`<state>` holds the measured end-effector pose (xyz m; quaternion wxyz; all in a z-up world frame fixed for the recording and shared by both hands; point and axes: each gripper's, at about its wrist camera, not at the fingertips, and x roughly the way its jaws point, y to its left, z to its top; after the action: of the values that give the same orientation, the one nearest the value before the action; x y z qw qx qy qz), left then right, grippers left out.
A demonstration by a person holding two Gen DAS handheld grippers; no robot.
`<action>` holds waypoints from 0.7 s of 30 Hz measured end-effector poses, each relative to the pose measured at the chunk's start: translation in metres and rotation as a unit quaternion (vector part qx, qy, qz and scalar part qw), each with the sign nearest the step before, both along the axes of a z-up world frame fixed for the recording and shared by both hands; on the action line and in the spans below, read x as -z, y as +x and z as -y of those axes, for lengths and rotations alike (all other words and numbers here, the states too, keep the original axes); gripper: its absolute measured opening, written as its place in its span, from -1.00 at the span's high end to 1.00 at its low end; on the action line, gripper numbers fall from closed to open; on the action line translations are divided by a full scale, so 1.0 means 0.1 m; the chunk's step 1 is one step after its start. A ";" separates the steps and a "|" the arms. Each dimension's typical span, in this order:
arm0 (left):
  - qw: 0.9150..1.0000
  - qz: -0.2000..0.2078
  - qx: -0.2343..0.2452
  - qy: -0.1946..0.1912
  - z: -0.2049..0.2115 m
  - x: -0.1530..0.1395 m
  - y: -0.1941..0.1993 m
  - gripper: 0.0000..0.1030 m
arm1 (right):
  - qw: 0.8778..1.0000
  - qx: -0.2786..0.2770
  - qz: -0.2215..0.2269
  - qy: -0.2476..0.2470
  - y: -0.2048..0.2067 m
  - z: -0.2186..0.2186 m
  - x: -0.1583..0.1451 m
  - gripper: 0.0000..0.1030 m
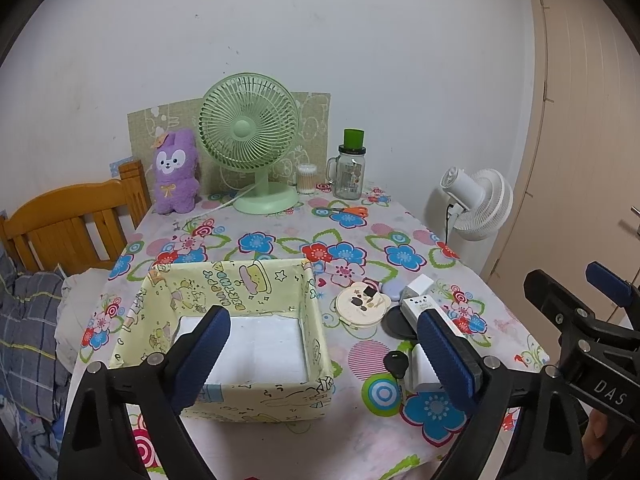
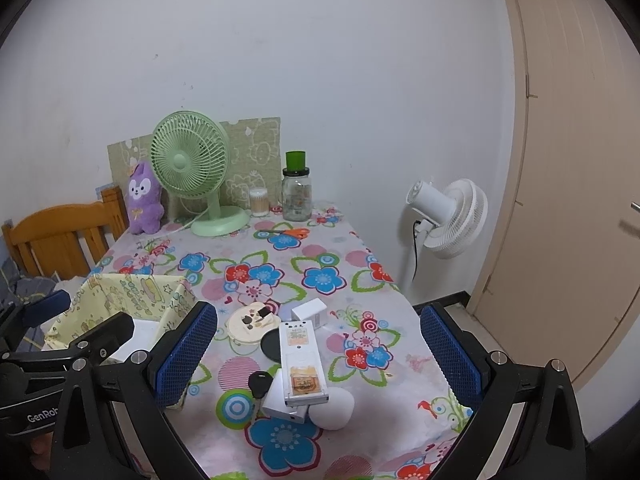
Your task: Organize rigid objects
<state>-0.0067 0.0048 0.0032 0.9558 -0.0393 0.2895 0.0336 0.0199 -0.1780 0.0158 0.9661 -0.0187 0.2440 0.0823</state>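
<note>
Floral cloth covers the desk (image 2: 352,264), which is set against a white wall. Nearest, the left tool (image 1: 324,344) is held with its jaws apart over the yellow box (image 1: 280,400), nothing between them; the right tool (image 2: 320,348) is likewise spread wide and empty above the small things. A white remote (image 2: 300,360) is seen lying across a white charger (image 2: 276,396), with a black key (image 2: 260,384) just beside and a white egg-shaped piece (image 2: 334,408) touching. These are judged light, stiff and somewhat slippery; the remote is best taken across its narrow sides. Farther back a round lid (image 2: 250,326) is seen, then a green fan (image 2: 188,160).
</note>
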 end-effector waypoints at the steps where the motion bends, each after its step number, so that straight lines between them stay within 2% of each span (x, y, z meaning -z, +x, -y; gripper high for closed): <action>1: 1.000 -0.001 0.000 0.000 0.00 0.00 0.00 -0.85 | 1.000 0.000 0.000 0.001 0.00 0.00 0.00 -0.99; 9: 1.000 -0.010 0.003 0.001 0.05 0.06 0.08 -0.83 | 1.000 0.002 -0.004 0.002 0.03 0.03 0.05 -0.97; 14: 1.000 -0.016 0.012 0.015 0.15 0.10 0.14 -0.73 | 1.000 0.001 -0.017 0.008 0.10 0.07 0.12 -0.86; 21: 0.999 -0.031 0.021 0.017 0.28 0.19 0.25 -0.62 | 1.000 0.004 -0.028 0.013 0.20 0.15 0.18 -0.84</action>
<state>0.0187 -0.0230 -0.0154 0.9473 -0.0162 0.3194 0.0193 0.0403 -0.1928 -0.0025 0.9594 -0.0027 0.2698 0.0817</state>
